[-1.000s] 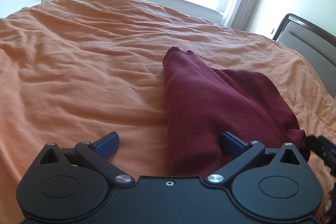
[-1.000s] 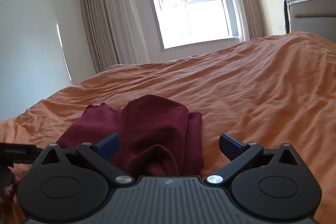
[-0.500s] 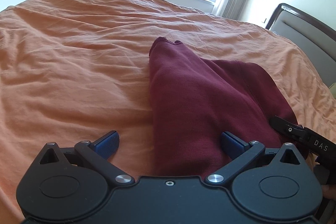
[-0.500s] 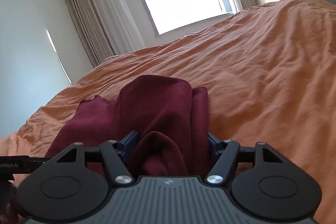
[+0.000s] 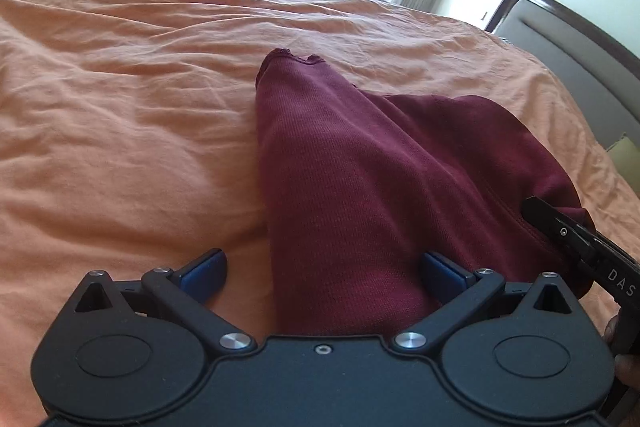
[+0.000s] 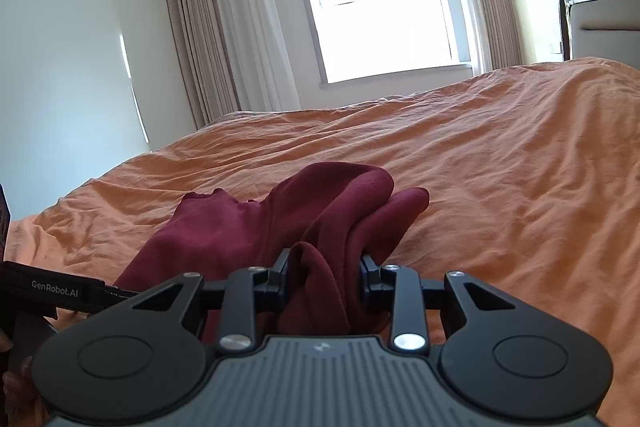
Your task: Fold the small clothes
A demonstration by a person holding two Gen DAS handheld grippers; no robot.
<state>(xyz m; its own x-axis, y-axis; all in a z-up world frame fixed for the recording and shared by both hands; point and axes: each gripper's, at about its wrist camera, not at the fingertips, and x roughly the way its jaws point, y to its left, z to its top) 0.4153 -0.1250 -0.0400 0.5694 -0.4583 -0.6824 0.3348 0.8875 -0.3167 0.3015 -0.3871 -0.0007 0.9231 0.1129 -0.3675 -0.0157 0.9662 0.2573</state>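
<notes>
On the orange bed (image 6: 500, 163), the right gripper's (image 6: 325, 273) jaws are closing on the maroon garment (image 6: 320, 211), while the left gripper's (image 5: 322, 269) stand apart.

The near end of the maroon garment (image 5: 360, 187) disappears beneath the left gripper (image 5: 324, 271). In the right wrist view the cloth bunched between the closing fingers of the right gripper (image 6: 325, 277) hides their pads. The headboard (image 6: 600, 19), off to its right, is cut by the frame's edge.
</notes>
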